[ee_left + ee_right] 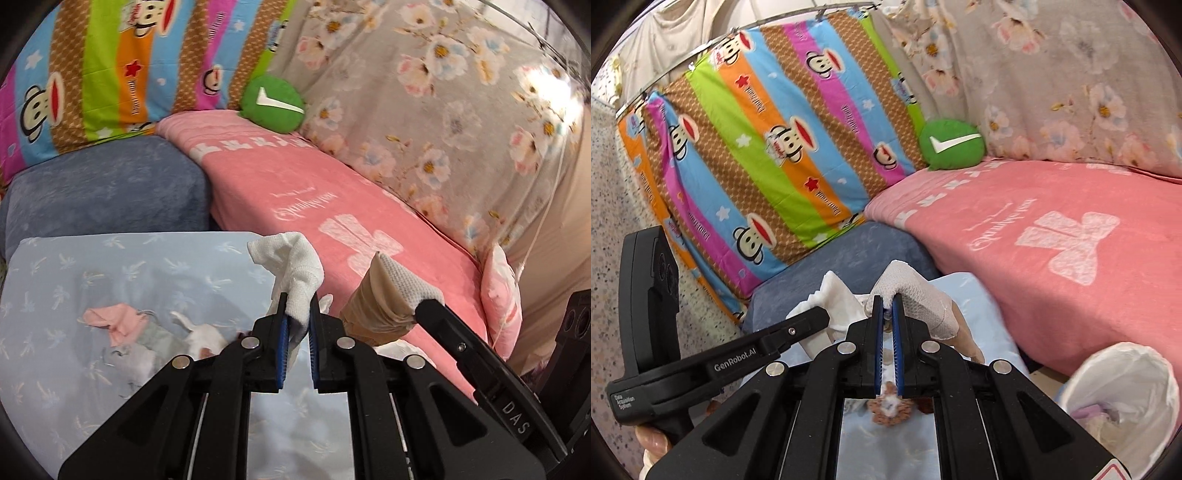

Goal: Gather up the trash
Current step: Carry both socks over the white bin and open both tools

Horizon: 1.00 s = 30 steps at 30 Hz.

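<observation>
light: bright, even | glare: upper right, left view | edges: fisheye-warped, dark corners

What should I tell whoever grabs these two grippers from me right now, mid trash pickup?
Left gripper: shut on a crumpled white tissue, lifted off the light blue sheet.
Right gripper: shut on a white mesh wrapper with a tan piece hanging from it, also lifted.
Bin: white-lined trash bin stands low right in the right wrist view, with trash inside.
Done: both pieces picked up.
Left: drop both in the bin. A pink scrap and white bits beside it lie on the sheet; check them.
</observation>
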Motion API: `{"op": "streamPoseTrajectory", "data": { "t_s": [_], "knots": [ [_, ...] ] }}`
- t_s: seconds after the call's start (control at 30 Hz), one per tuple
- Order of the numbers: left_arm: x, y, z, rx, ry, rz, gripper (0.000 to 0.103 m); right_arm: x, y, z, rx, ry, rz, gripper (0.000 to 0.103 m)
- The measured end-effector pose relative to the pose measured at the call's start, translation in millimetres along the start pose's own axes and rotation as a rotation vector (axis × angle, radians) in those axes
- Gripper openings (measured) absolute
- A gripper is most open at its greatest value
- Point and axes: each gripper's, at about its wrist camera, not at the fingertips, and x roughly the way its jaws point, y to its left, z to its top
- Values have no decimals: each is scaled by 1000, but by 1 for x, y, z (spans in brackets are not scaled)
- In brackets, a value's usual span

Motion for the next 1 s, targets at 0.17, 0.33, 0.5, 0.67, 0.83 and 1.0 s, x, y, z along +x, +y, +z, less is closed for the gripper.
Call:
{"op": "streamPoseTrajectory", "data": {
  "t_s": [0.17, 0.33, 0.5, 0.67, 0.83, 1.0],
  "knots": [
    [11, -43, -12, 67, 31, -46, 9, -33, -38, 1, 34, -32, -51, 5],
    [24, -84, -25, 128, 69, -90, 9, -63, -79, -3, 84, -55, -101, 5],
    [37, -121, -38, 181, 102, -122, 10, -83, -111, -9, 130, -70, -140, 5],
    [47, -142, -48, 211, 135, -144, 10, -97, -137, -16, 166, -78, -173, 5],
    [58, -162, -58, 241, 162, -156, 10, -109, -160, -24, 194, -82, -203, 5],
    [66, -178, -66, 260, 187, -165, 10, -116, -177, -29, 214, -82, -221, 5]
  ]
}}
